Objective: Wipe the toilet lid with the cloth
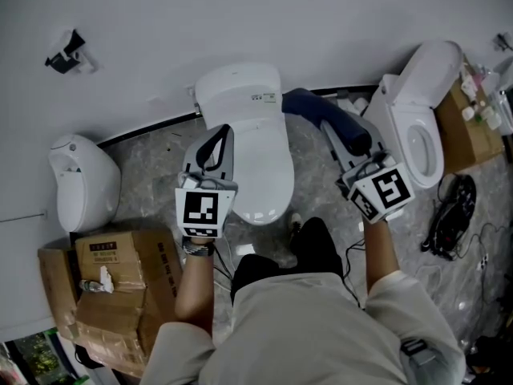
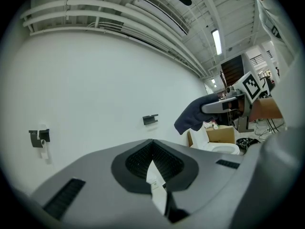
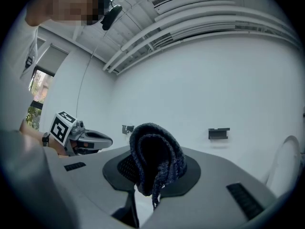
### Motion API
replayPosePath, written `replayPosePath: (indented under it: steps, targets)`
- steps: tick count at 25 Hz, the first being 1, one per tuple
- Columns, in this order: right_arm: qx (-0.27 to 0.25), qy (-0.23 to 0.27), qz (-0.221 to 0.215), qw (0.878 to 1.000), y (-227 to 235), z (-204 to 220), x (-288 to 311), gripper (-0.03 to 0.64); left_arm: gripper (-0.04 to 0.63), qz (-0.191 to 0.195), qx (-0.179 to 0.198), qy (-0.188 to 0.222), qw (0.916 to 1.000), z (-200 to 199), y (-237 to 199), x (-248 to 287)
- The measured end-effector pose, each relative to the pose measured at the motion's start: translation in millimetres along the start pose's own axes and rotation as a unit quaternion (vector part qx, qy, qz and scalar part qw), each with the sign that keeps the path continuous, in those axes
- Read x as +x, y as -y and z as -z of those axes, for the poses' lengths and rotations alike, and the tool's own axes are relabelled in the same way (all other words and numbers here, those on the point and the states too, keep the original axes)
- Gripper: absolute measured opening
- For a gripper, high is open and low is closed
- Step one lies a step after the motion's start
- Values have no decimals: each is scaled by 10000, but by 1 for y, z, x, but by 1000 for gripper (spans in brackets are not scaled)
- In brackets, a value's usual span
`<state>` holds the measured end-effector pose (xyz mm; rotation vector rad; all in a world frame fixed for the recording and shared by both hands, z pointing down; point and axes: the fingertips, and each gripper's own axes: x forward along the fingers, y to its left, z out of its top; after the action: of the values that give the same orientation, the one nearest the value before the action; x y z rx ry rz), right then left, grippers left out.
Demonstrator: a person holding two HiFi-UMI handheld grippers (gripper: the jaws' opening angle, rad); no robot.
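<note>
The dark blue cloth (image 1: 309,103) is bunched in the clenched jaws of the right gripper (image 1: 330,127); in the right gripper view it fills the gap between the jaws as a knitted fold with a loose end hanging below. In the head view the cloth sits to the right of the closed white toilet lid (image 1: 264,163), over the grey stone floor (image 1: 317,183) between that toilet and a second toilet (image 1: 417,127) whose lid is raised against the wall. The left gripper (image 1: 216,139) lies over the left edge of the closed lid, its jaws pressed together with nothing between them; whether it touches the lid cannot be told. Both grippers point roughly level toward the white wall (image 1: 240,22). Behind the closed lid stands the toilet's cistern (image 1: 239,93). To the left of this toilet stands a rounded white fixture (image 1: 80,179), and in front of that are cardboard boxes (image 1: 120,271). Another cardboard box (image 1: 465,135) with small bottles on top stands right of the second toilet, and black cables (image 1: 449,215) lie on the floor near it. A small dark bracket (image 1: 68,53) is fixed to the wall at upper left
</note>
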<state>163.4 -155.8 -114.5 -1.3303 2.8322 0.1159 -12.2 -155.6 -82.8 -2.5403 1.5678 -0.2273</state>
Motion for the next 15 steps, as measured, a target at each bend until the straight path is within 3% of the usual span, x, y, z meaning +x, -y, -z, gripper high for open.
replayPosePath:
  steps: [15]
  targets:
    - [81, -188, 255, 9995, 36, 126, -8, 84, -2, 25, -84, -85, 9999, 117, 21, 42]
